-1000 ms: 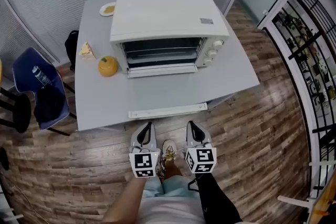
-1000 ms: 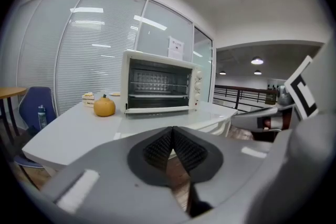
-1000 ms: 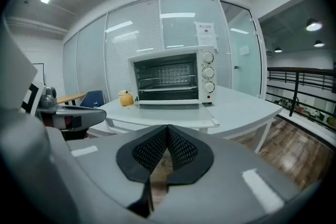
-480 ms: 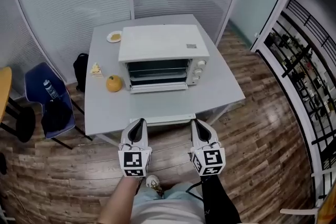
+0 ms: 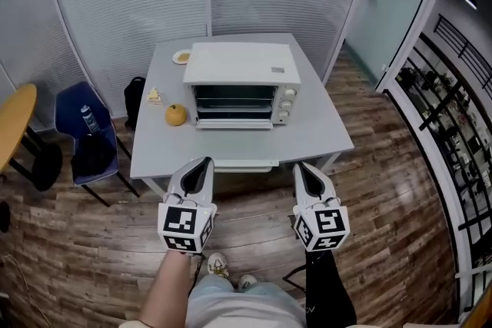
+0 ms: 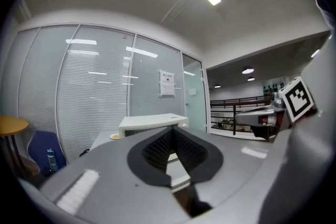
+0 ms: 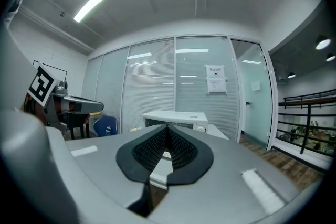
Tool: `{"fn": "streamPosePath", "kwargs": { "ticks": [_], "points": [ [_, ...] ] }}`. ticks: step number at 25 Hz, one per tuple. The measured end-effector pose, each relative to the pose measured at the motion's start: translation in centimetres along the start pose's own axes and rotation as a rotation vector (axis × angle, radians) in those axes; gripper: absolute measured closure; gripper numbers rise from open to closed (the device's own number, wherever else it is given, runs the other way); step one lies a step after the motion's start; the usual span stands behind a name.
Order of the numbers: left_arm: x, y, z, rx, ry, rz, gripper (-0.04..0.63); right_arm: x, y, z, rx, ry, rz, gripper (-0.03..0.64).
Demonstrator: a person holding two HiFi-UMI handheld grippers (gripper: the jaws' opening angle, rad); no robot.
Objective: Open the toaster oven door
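Note:
A white toaster oven (image 5: 240,84) stands on a grey table (image 5: 307,138), its glass door (image 5: 234,99) shut, with knobs to the right of the door. Both grippers hang over the wooden floor short of the table's front edge, well away from the oven. My left gripper (image 5: 200,165) is shut with nothing in it, and so is my right gripper (image 5: 302,169). In the left gripper view the oven (image 6: 152,122) shows far beyond the left gripper's (image 6: 172,131) meeting jaws. In the right gripper view the oven (image 7: 176,119) lies straight ahead past the right gripper (image 7: 167,128).
On the table left of the oven are an orange pumpkin-like thing (image 5: 176,115), a small wedge (image 5: 154,96) and a small plate (image 5: 181,56). A white strip (image 5: 244,163) lies at the front edge. A blue chair (image 5: 84,138) stands left, a railing (image 5: 453,127) right.
The person has stepped back from the table, so the oven and table look smaller and farther away. Both grippers stay shut and have spread slightly apart.

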State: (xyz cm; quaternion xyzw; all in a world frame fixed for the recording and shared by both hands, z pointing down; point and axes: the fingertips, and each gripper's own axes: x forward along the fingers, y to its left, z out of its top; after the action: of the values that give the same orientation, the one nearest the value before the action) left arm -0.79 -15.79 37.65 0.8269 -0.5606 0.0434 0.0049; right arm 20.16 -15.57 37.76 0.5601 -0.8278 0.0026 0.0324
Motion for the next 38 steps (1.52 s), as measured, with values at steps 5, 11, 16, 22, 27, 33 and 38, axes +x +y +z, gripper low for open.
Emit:
{"fn": "streamPosePath", "kwargs": {
  "ticks": [5,11,16,22,27,33,38],
  "points": [
    [-2.6,-1.5,3.0,-0.012,-0.042,0.021,0.538,-2.8,0.4,1.4,-0.088,-0.004,0.033,0.615],
    [-5.0,-2.9,4.9,0.034,-0.078,0.058,0.538,-5.2,0.6,2.8,-0.124,-0.028,0.058,0.615],
    [-6.0,-3.8,4.6,0.070,-0.074,0.073,0.538,-6.6,0.6,3.1,-0.123,-0.045,0.064,0.615],
    [-6.2,-4.5,4.8,0.072,-0.084,0.069,0.538,-7.1,0.3,4.1,-0.133,-0.073,0.065,0.615],
    [-6.3,-4.5,4.8,0.061,-0.088,0.062,0.538,-7.1,0.5,4.4,-0.139,-0.082,0.066,0.615],
    [-6.2,-4.4,4.6,0.045,-0.093,0.057,0.538,-6.9,0.5,4.4,-0.140,-0.084,0.065,0.615],
    [-6.2,-4.6,4.5,0.056,-0.091,0.051,0.538,-6.9,0.3,4.3,-0.138,-0.084,0.065,0.615]
  ]
}}
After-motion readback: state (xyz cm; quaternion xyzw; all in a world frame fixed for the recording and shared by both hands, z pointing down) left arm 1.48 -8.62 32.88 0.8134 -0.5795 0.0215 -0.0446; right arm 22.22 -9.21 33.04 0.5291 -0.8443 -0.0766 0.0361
